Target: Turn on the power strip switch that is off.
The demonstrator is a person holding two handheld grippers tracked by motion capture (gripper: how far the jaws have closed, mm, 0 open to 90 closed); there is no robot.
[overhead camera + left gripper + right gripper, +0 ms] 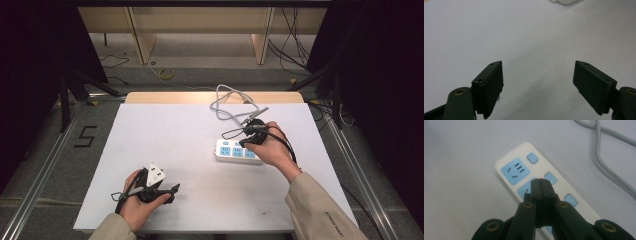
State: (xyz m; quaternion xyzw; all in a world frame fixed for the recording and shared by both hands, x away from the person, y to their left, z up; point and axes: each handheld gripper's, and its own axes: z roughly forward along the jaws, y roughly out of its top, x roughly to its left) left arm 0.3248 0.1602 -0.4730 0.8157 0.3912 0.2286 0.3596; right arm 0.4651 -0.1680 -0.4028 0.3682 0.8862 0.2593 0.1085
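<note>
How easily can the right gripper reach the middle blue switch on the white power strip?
Probably yes: the right gripper, shut, hovers beside the middle blue switch on the white power strip; nothing lies between.

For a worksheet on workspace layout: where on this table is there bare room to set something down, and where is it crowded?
Free: the wide white stretch left of the power strip, running from the table's far edge to the left hand-held gripper; also the near strip between both hands. Crowded: the far right, where the right hand-held gripper, shut, sits over the strip beside its grey cable.
</note>
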